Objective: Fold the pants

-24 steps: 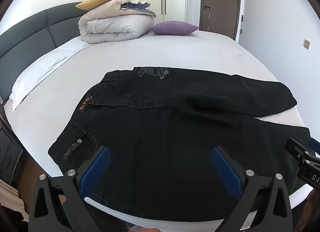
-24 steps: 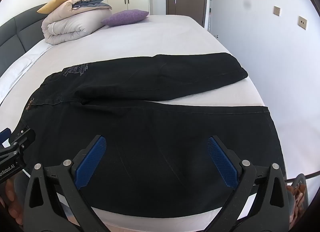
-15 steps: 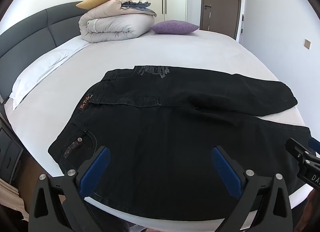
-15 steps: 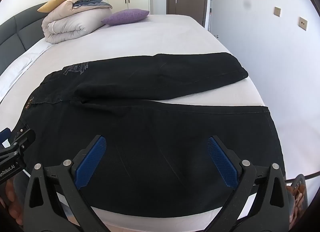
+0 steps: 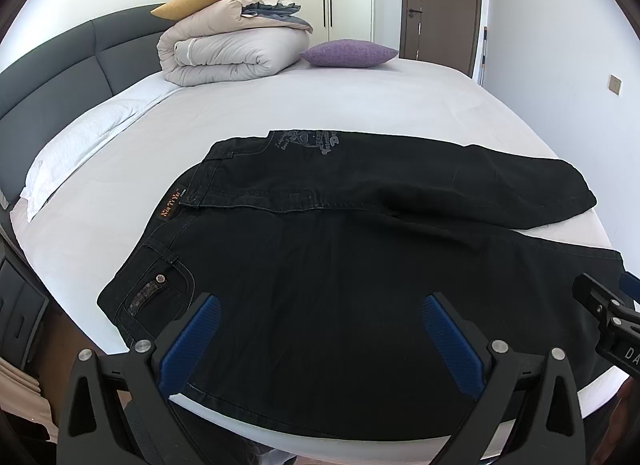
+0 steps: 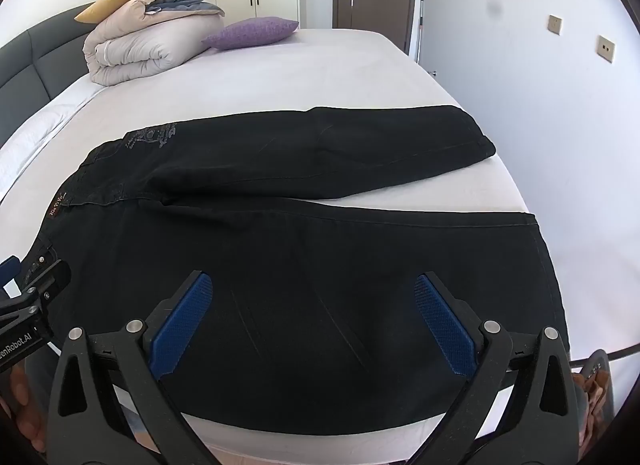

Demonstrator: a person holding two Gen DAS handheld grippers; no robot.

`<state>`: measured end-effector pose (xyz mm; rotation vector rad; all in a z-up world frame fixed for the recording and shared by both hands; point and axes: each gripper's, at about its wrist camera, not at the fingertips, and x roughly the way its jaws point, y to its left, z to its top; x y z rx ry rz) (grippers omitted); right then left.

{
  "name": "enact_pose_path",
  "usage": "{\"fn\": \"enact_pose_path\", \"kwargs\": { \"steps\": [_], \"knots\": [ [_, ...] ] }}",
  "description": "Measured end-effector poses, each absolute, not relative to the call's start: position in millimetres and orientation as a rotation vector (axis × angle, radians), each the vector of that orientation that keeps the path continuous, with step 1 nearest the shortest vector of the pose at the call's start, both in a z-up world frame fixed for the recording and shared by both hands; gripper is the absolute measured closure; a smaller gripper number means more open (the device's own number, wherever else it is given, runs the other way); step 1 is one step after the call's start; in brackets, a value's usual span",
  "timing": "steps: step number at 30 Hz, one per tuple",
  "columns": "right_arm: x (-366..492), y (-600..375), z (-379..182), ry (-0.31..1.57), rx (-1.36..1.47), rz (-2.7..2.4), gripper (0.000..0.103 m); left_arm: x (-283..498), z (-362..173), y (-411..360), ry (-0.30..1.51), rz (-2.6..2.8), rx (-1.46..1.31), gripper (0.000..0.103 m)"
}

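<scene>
Black pants (image 5: pixel 320 249) lie spread flat on the white bed, waistband to the left, both legs running right; they also show in the right wrist view (image 6: pixel 304 233). The near leg reaches the bed's front edge. My left gripper (image 5: pixel 320 305) is open and empty, held above the near leg close to the waist and pocket. My right gripper (image 6: pixel 312 289) is open and empty above the near leg toward the hem. Each gripper shows at the edge of the other's view, the right one (image 5: pixel 608 317) and the left one (image 6: pixel 28 305).
A folded duvet (image 5: pixel 232 49) with a yellow pillow and a purple cushion (image 5: pixel 348 53) sit at the far end of the bed (image 5: pixel 320 105). A grey headboard (image 5: pixel 60 61) runs along the left. A wall stands close on the right.
Both grippers have stayed open and shifted only very slightly; the pants have not moved.
</scene>
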<state>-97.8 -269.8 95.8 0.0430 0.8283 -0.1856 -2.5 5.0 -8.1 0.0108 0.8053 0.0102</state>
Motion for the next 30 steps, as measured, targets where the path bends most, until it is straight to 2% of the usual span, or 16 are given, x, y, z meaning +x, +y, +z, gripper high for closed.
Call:
{"fn": "enact_pose_path", "kwargs": {
  "steps": [30],
  "knots": [
    [-96.5, -267.5, 93.0, 0.834, 0.033, -0.185, 0.0, -5.2, -12.6, 7.5, 0.812, 0.012, 0.017, 0.0]
  ]
}}
